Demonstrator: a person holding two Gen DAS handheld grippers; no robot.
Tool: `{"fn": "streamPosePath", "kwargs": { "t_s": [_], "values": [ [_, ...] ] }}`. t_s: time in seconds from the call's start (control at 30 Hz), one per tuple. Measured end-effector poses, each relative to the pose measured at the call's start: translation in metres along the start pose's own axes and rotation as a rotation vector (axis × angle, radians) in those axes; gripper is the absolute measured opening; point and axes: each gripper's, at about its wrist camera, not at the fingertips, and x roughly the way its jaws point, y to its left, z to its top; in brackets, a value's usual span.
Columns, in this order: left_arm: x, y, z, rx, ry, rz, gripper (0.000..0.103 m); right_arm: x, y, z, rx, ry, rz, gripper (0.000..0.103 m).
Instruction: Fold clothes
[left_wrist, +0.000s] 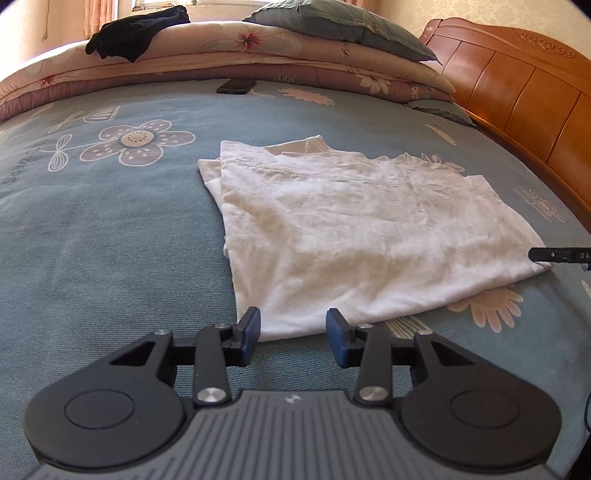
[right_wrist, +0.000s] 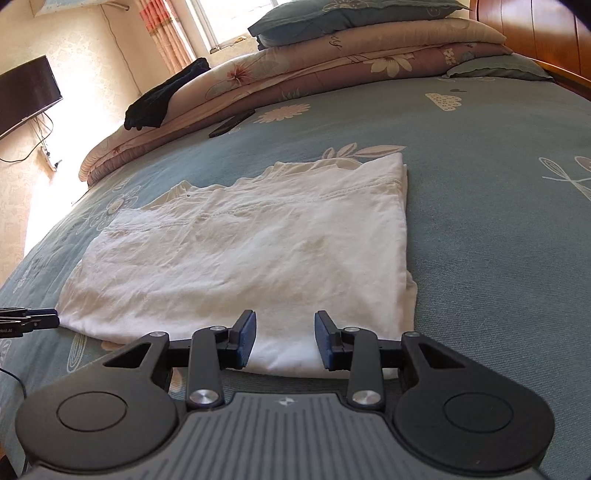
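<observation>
A white garment (left_wrist: 362, 236) lies folded into a rough rectangle on the blue-green flowered bed sheet (left_wrist: 110, 240). My left gripper (left_wrist: 293, 325) stands open at the garment's near left corner, with the cloth's edge between the blue pads and not pressed. In the right wrist view the same garment (right_wrist: 251, 251) spreads out ahead. My right gripper (right_wrist: 284, 328) is open over its near edge by the right corner, and the pads stand apart from the cloth. Each gripper's tip shows at the edge of the other's view.
Folded floral quilts (left_wrist: 258, 55) and a grey-blue pillow (left_wrist: 343, 26) are stacked at the far side, with a black garment (left_wrist: 136, 33) on top. A dark phone (left_wrist: 236, 86) lies near them. A wooden headboard (left_wrist: 517, 96) borders the right. A television (right_wrist: 26, 92) hangs on the wall.
</observation>
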Motion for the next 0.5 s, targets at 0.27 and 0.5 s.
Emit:
{"fn": "streamPosePath", "kwargs": {
  "t_s": [0.27,0.5],
  "values": [
    [0.013,-0.024,0.056,0.098,-0.106,-0.023,0.042,0.008,0.005,0.039,-0.036,-0.068,0.021,0.042],
    [0.079,0.001,0.076,-0.005,-0.053,0.049,0.043,0.054,-0.010,0.062,-0.046,-0.038,-0.029,0.042]
  ]
}}
